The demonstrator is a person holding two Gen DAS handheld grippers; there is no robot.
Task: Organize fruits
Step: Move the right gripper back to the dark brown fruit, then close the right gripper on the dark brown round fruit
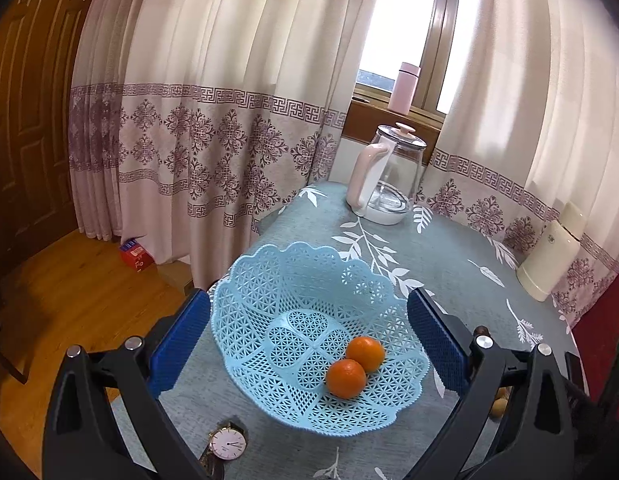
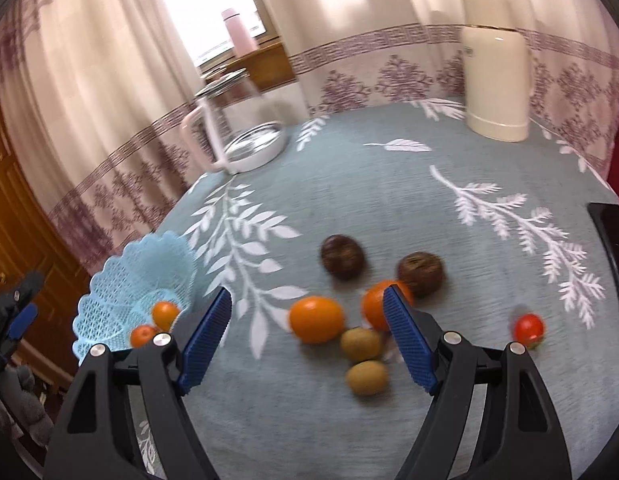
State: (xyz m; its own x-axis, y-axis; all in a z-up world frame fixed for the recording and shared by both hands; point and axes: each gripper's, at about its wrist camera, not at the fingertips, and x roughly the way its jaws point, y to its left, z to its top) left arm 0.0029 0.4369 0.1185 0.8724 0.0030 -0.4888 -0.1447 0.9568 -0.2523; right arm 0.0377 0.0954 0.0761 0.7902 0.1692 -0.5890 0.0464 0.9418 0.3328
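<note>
table (image 2: 389,200): I see grey-blue leaf-print cloth; cloth can drag or bunch if my fingers scrape low, shifting the fruit.
basket (image 1: 269,280): light blue lattice, shallow, at 9 o'clock of the loose fruit in the right wrist view; light plastic, I judge it slides or tips if a drop lands on the rim.
glass kettle (image 1: 389,176): 12 o'clock of the basket, well apart; low risk.
cream flask (image 2: 495,64): far edge, 1 o'clock of the fruit; low risk.
left gripper (image 1: 309,340): spread wide, empty, hovers over the basket, pads either side of it; could knock the rim.
right gripper (image 2: 309,332): spread wide, empty, over the loose cluster; view is blurred, so aim is unsure.
oranges in basket (image 1: 355,366): two, touching, at 5 o'clock in the bowl; a dropped fruit may bounce off them.
loose oranges (image 2: 316,319): two; one partly behind my right pad, other between the pads, likely next pick; round, may roll.
brown fruits (image 2: 343,257): two at 12 o'clock of the cluster.
kiwis (image 2: 361,344): two, touching, just beside the oranges; a closing pad may nudge them.
tomato (image 2: 529,329): alone at 3 o'clock, soft, could roll to the edge.
watch (image 1: 228,444): 7 o'clock of the basket; keep clear.
</note>
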